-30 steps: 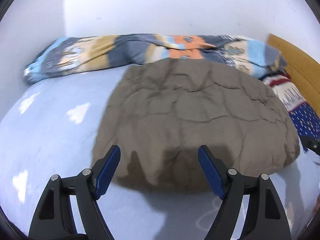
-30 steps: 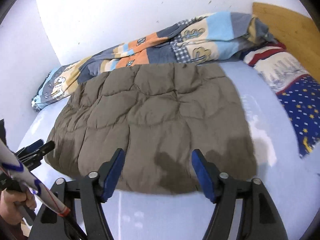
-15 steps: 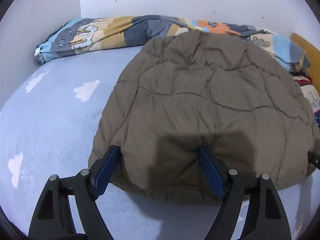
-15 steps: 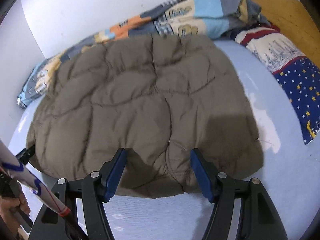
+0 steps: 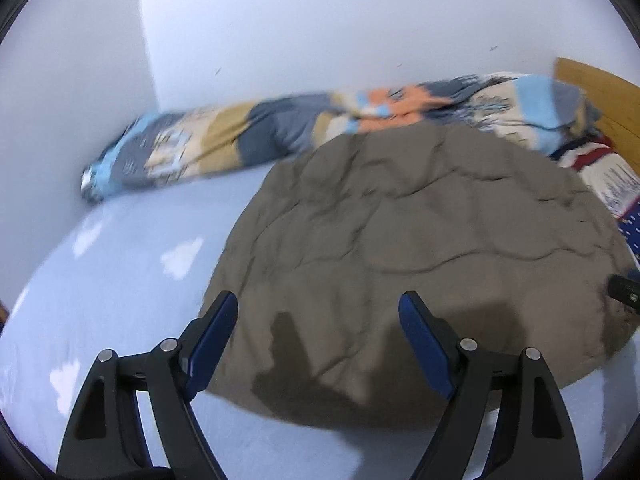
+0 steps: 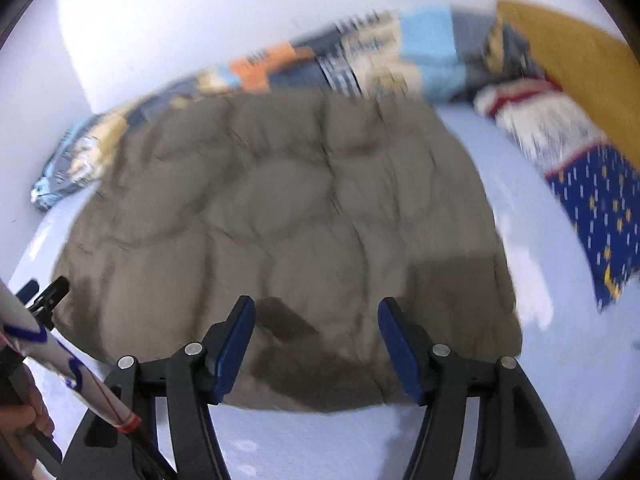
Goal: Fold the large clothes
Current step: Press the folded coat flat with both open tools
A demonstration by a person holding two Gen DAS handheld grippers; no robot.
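A brown quilted garment [image 5: 420, 248] lies flat on the light blue bed sheet [image 5: 120, 272]; it also shows in the right wrist view [image 6: 288, 216]. My left gripper [image 5: 320, 312] is open and empty, hovering above the garment's near left edge. My right gripper [image 6: 316, 316] is open and empty, above the garment's near edge toward the right. The left gripper's tip [image 6: 48, 296] shows at the garment's left edge in the right wrist view, and the right gripper's tip [image 5: 624, 290] at its right edge in the left wrist view.
A rolled patchwork blanket [image 5: 248, 136] lies along the white wall behind the garment [image 6: 340, 64]. A blue starred pillow [image 6: 596, 208] and a wooden headboard [image 6: 568, 52] are at the right. The person's left hand [image 6: 20, 420] holds a handle at lower left.
Both grippers have pulled back and lifted from the garment's near edge, so the garment looks smaller and farther. Both views are motion-blurred. The jaws stay open.
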